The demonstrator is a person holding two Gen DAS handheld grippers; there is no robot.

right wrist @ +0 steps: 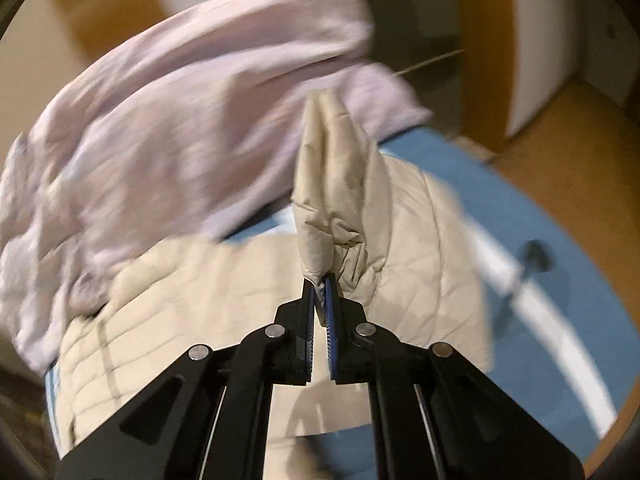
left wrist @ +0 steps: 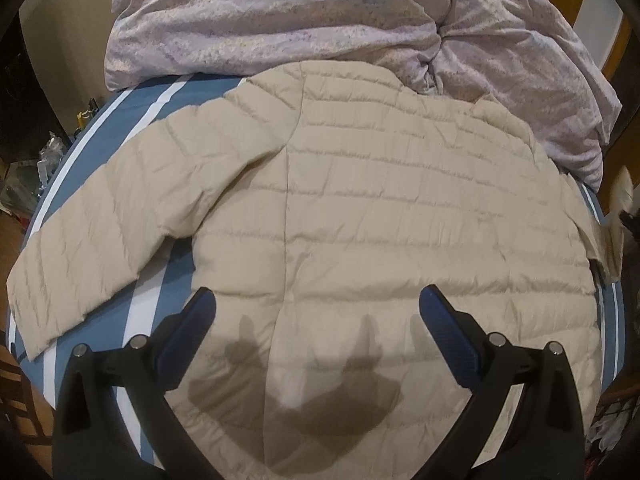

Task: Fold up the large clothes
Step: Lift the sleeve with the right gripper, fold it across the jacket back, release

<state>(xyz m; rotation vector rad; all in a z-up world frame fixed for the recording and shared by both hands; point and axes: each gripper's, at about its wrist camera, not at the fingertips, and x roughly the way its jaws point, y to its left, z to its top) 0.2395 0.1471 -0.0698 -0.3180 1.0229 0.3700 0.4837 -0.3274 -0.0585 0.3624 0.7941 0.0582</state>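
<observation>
A beige quilted jacket (left wrist: 380, 208) lies spread on the blue and white striped bed (left wrist: 160, 280). One sleeve (left wrist: 92, 236) stretches out to the left. My left gripper (left wrist: 316, 304) is open and empty, above the jacket's near hem. In the right wrist view my right gripper (right wrist: 320, 280) is shut on a bunched fold of the jacket (right wrist: 332, 184) and holds it lifted off the bed (right wrist: 520, 220). The rest of the jacket (right wrist: 192, 292) lies below it. That view is blurred.
A crumpled lilac duvet (left wrist: 320, 20) fills the far end of the bed and also shows in the right wrist view (right wrist: 168, 120). Clutter stands on the floor at the left (left wrist: 48, 160). Wooden floor (right wrist: 560, 136) and white furniture (right wrist: 560, 40) lie right of the bed.
</observation>
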